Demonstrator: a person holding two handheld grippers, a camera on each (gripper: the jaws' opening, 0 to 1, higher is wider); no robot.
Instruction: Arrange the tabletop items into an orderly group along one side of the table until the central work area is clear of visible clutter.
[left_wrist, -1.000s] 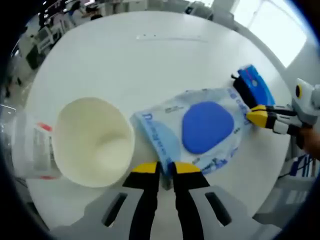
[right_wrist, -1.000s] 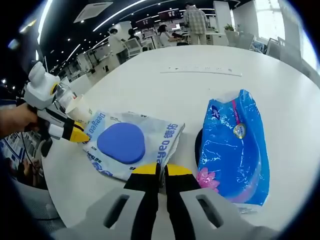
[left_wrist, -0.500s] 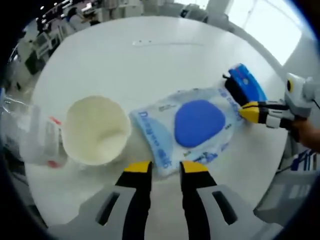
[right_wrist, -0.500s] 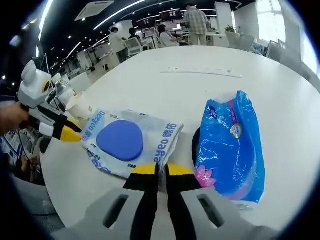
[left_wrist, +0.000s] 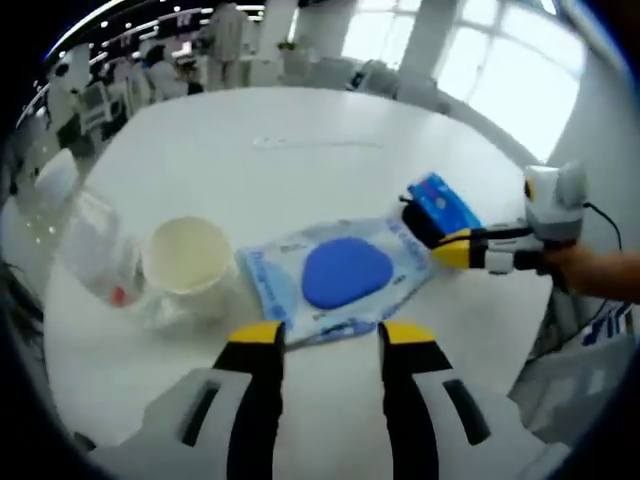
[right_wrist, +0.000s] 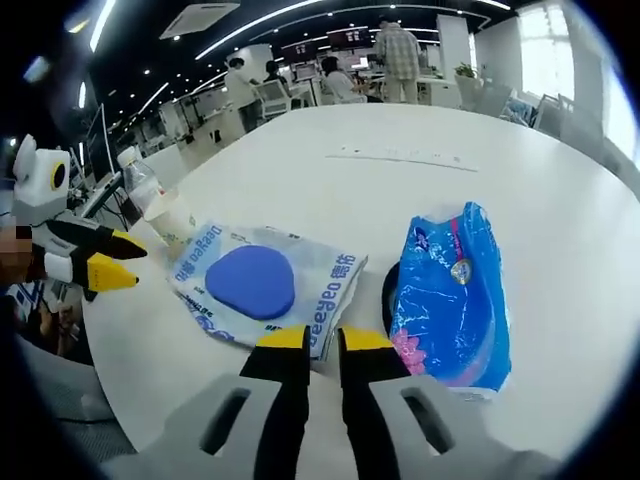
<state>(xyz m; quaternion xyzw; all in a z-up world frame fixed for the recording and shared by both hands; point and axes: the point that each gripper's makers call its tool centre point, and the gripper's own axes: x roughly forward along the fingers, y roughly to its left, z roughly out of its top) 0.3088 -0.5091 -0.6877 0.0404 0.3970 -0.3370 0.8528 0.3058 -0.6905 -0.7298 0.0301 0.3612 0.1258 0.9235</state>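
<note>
Left gripper (left_wrist: 331, 335): jaws apart, nothing between them, hovering just near of the wipes pack (left_wrist: 335, 273). Right gripper (right_wrist: 322, 340): jaws a narrow gap apart, holding nothing, tips just short of the same pack's near edge. In the left gripper view the right gripper comes in from the right with its yellow tips beside the pack's far-right corner, next to the blue tissue pack (left_wrist: 440, 205).

Wipes pack lies flat on the white round table (left_wrist: 300, 130), blue oval lid up. Left of it stands a cream paper cup (left_wrist: 187, 258), upright, close beside the pack; whether they touch, cannot tell. Left again, a clear plastic bottle (left_wrist: 95, 262) on its side, next to the cup. In the right gripper view the tissue pack (right_wrist: 449, 298) sits right of the wipes pack (right_wrist: 262, 285), partly over something dark I cannot make out.

Progress, my read: mostly done. Cup, bottle, wipes and tissues already line up along the near edge and the table centre is bare except a thin pale strip (right_wrist: 400, 155) far off. Left: maybe square the packs, deal with the strip.
</note>
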